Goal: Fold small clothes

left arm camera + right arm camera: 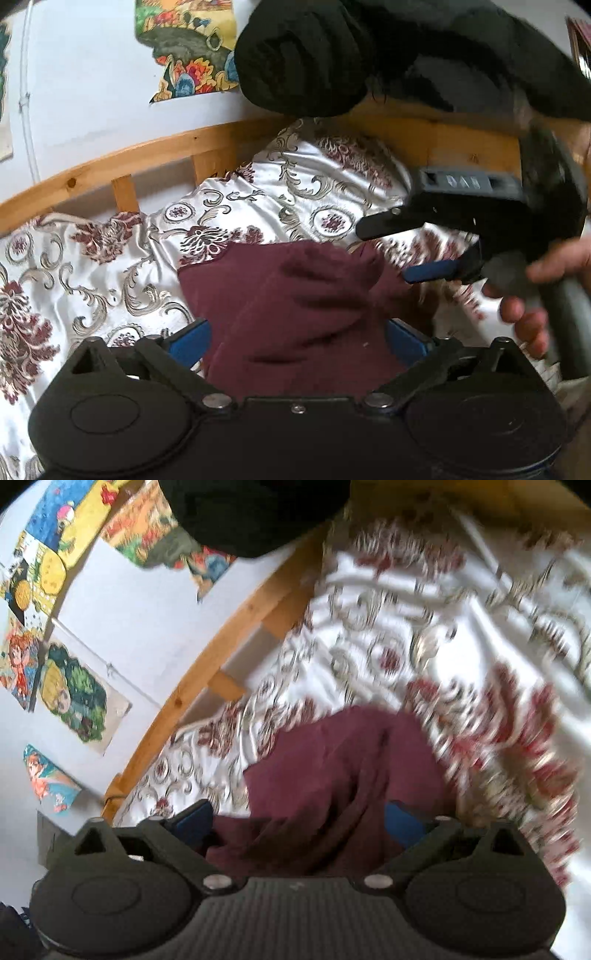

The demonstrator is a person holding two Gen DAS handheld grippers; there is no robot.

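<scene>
A maroon garment [291,295] lies crumpled on the flowered bedspread [92,258]. My left gripper [297,332] is open, its blue fingers [188,343] standing wide on either side of the garment's near part, not pressing on it. In the left wrist view my right gripper [391,251] comes in from the right over the garment's far right edge, held by a hand [532,310]. In the right wrist view the right gripper [299,812] is open too, with the maroon garment [343,768] bunched between its spread fingers [402,823].
A wooden bed rail [155,151] runs along the far side of the bed, against a white wall with coloured posters [188,48]. A black garment [303,59] hangs in from the top of the left wrist view, and shows as a black garment [251,513] in the right wrist view.
</scene>
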